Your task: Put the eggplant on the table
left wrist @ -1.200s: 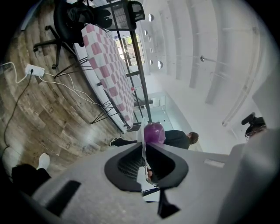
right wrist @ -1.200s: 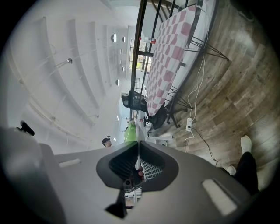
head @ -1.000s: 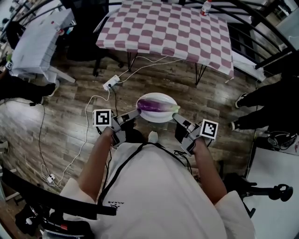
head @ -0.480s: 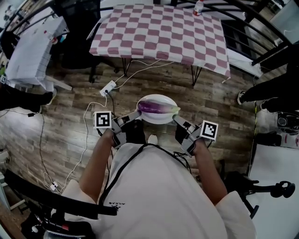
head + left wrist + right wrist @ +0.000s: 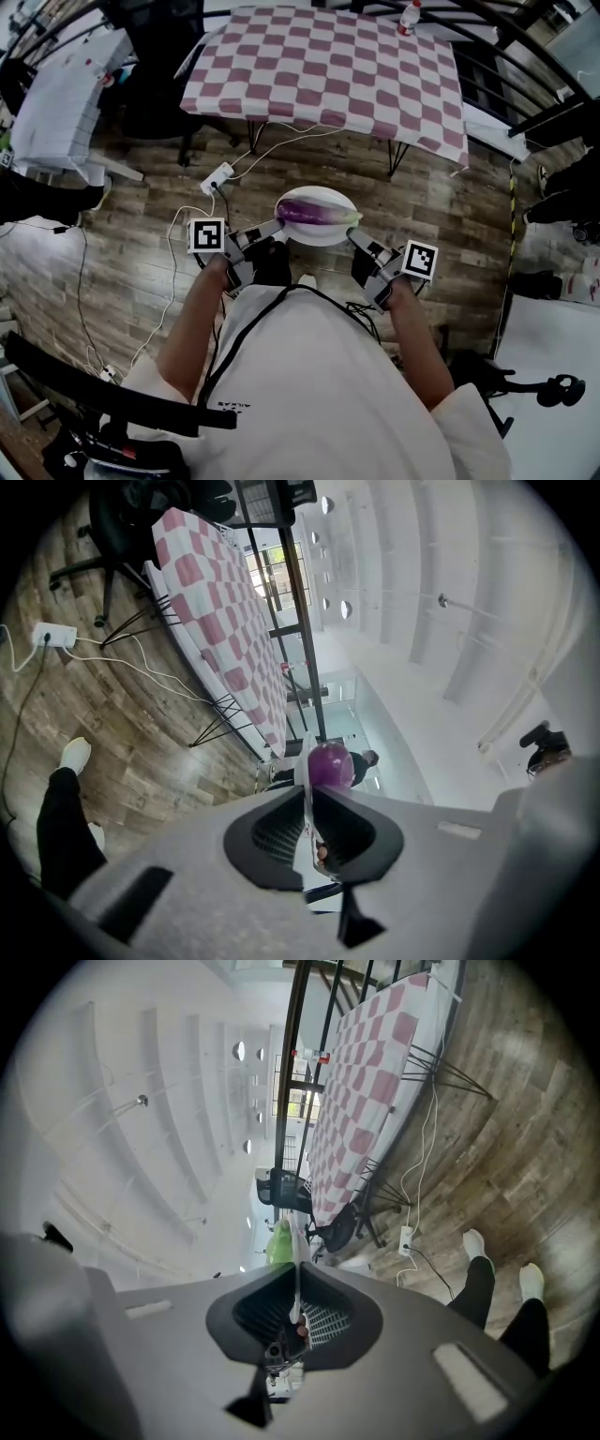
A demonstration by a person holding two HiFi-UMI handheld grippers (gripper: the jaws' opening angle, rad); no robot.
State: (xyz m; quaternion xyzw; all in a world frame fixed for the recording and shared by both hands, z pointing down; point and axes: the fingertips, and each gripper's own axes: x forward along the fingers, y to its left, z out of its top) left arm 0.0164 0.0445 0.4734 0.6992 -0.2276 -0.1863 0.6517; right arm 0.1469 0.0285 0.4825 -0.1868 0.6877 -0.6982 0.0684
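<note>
Head view alone shows whole eggplant on plate.

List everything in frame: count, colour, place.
long purple eggplant: 1, purple, green stem, on the plate
oval white plate: 1, white, held between both claws
table with checked cloth: 1, pink and white, ahead
plastic bottle: 1, red cap, table's far edge
power strip: 1, white, on floor, cable attached
wooden plank floor: 1, brown-grey, below
office chair: 1, black, left of table
left claw: 1, grey, shut on plate's left rim
right claw: 1, grey, shut on plate's right rim
</note>
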